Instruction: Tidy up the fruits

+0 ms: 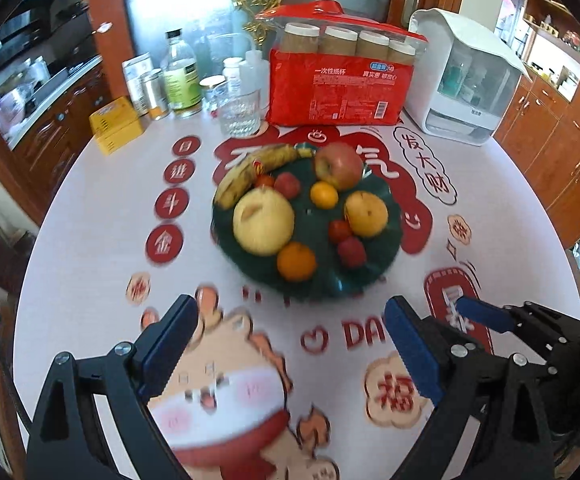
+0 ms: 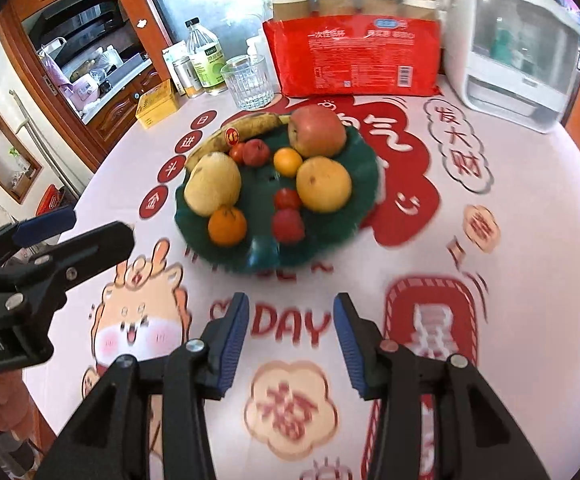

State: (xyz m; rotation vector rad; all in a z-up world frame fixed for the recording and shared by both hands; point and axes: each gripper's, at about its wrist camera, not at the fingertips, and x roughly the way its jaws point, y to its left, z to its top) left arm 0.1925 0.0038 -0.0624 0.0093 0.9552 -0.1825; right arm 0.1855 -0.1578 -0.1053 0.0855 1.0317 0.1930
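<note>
STEP: fruits all piled on green plate [image 1: 386,200] mid-table [image 1: 89,216], looks sorted | TOOLS: my left tool [image 1: 290,344] wide, right tool [image 2: 292,332] narrower, both empty | NEXT: probably just check nothing rolls.

I am in a home kitchen and dining room. Before me is a round bench [image 1: 89,216] under a festive printed cloth, with a green plate [image 1: 390,240] of fruit on it. Behind it stand a drinking glass [image 1: 239,114], bottles [image 1: 179,76], a red pack of paper cups [image 1: 338,84] and a small white appliance [image 1: 462,80]. To the left a kitchen counter [image 2: 105,76] holds dishes, and brown wooden cabinets [image 1: 558,140] line the walls.
</note>
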